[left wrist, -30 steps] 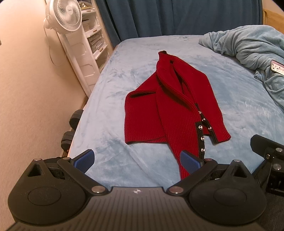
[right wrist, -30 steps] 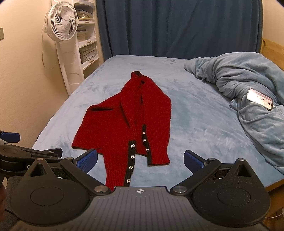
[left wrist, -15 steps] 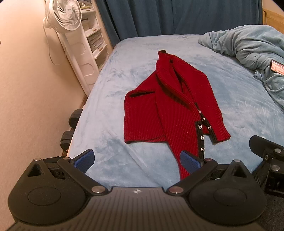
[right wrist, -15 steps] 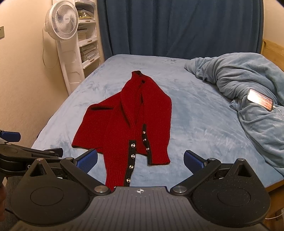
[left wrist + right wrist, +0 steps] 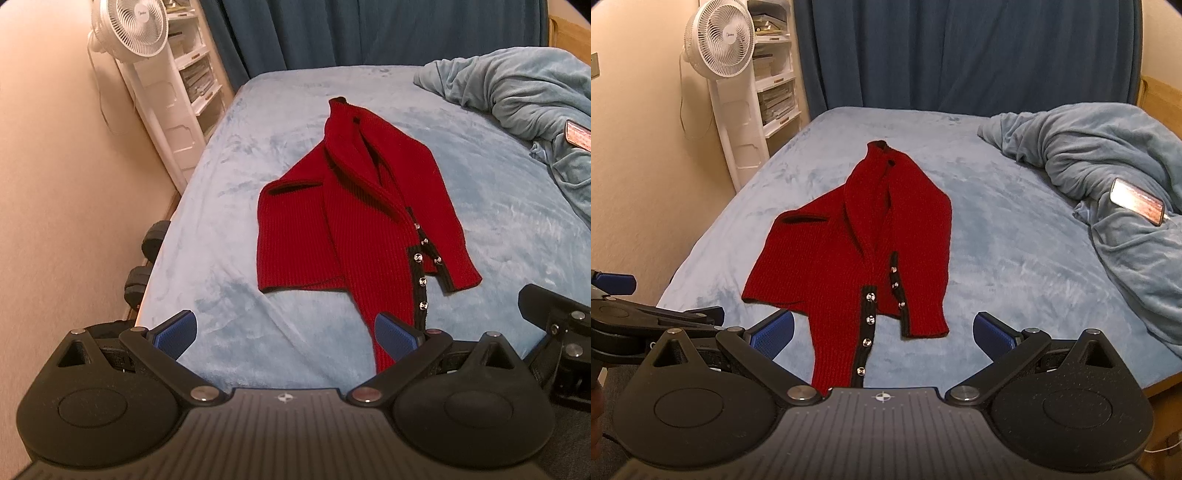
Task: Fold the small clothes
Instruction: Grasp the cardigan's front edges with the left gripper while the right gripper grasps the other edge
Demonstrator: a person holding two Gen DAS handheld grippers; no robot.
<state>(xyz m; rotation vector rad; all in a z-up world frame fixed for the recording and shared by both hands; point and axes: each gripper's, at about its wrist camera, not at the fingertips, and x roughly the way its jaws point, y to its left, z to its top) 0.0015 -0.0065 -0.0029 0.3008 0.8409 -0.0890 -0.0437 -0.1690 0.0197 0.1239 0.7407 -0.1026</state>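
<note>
A small red knit cardigan with black trim and silver buttons lies partly folded on the light blue bed; it also shows in the right wrist view. Its near hem reaches the bed's front edge. My left gripper is open and empty, held just short of the bed's near edge, left of the button strip. My right gripper is open and empty, above the near hem. Each gripper shows at the edge of the other's view.
A crumpled blue blanket lies on the bed's right side with a phone on it. A white fan and a white shelf unit stand at the left. Dark dumbbells lie on the floor by the bed.
Both views have shifted only slightly; the cardigan has not moved and both grippers stay open.
</note>
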